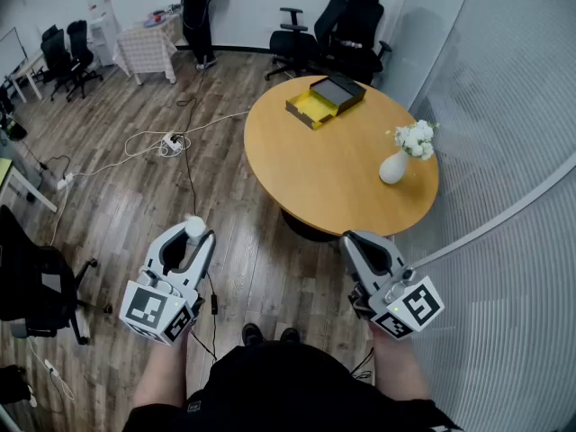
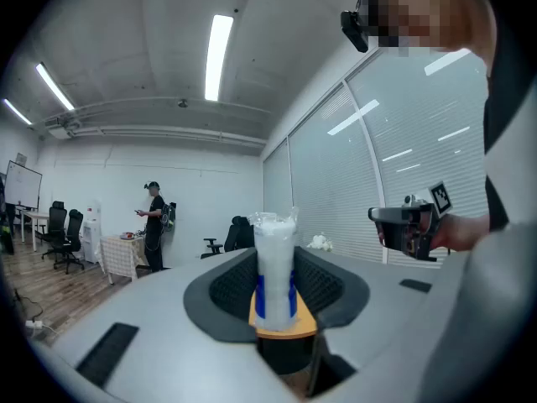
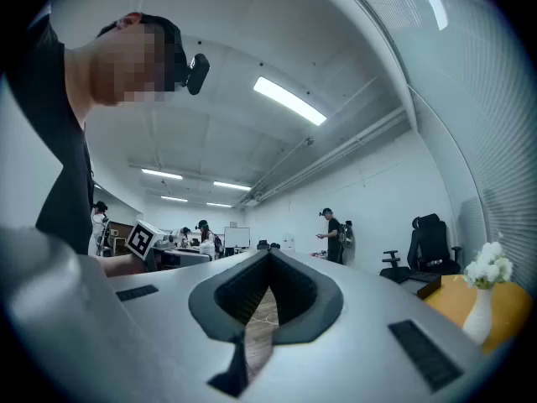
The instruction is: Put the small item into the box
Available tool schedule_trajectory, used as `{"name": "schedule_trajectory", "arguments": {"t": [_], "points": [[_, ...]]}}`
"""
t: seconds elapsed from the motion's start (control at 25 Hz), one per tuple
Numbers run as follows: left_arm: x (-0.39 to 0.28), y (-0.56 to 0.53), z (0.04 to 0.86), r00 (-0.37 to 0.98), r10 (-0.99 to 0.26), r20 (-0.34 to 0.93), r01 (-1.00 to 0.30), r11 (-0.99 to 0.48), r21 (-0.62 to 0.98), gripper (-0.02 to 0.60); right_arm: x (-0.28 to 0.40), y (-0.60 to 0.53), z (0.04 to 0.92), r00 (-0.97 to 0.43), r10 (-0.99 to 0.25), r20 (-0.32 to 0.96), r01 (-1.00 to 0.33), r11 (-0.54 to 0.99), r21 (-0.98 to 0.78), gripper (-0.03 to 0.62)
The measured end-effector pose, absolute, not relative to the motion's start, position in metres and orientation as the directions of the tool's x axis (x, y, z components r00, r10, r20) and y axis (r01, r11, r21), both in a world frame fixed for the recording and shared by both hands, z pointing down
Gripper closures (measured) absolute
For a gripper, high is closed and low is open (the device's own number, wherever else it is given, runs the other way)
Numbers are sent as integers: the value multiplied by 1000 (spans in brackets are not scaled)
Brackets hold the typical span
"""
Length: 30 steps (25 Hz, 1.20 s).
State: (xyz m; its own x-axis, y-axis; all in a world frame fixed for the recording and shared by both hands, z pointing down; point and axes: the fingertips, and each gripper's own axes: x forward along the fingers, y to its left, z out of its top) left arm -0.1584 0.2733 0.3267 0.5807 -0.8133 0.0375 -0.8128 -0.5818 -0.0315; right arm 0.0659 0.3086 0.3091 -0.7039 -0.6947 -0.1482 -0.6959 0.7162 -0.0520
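A small white item (image 1: 193,227) in clear wrap with blue print stands upright between the pads of my left gripper (image 1: 192,238), which is shut on it. In the left gripper view the small item (image 2: 275,267) fills the gap between the jaws. My right gripper (image 1: 349,241) is held low at the near edge of the round wooden table (image 1: 315,178); its jaws meet at the tips with nothing between them. The box (image 1: 325,99), a yellow tray beside a black lid, lies open at the table's far side, well away from both grippers.
A white vase (image 1: 392,167) of white flowers (image 1: 416,139) stands at the table's right side. Black office chairs (image 1: 346,25) sit behind the table. Cables (image 1: 166,142) trail across the wood floor. A glass wall (image 1: 504,151) runs along the right. A person (image 1: 196,12) stands far back.
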Motion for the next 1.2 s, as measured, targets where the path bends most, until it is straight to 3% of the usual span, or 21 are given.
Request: {"name": "schedule_trajectory", "arguments": {"t": [0.56, 1.2], "points": [[-171, 268, 330, 580, -814, 38, -814, -581, -23, 443, 52, 301, 310, -714, -685, -145, -685, 726, -55, 559], [-229, 269, 331, 576, -818, -2, -818, -576, -2, 443, -19, 303, 304, -762, -633, -141, -632, 773, -54, 557]]}}
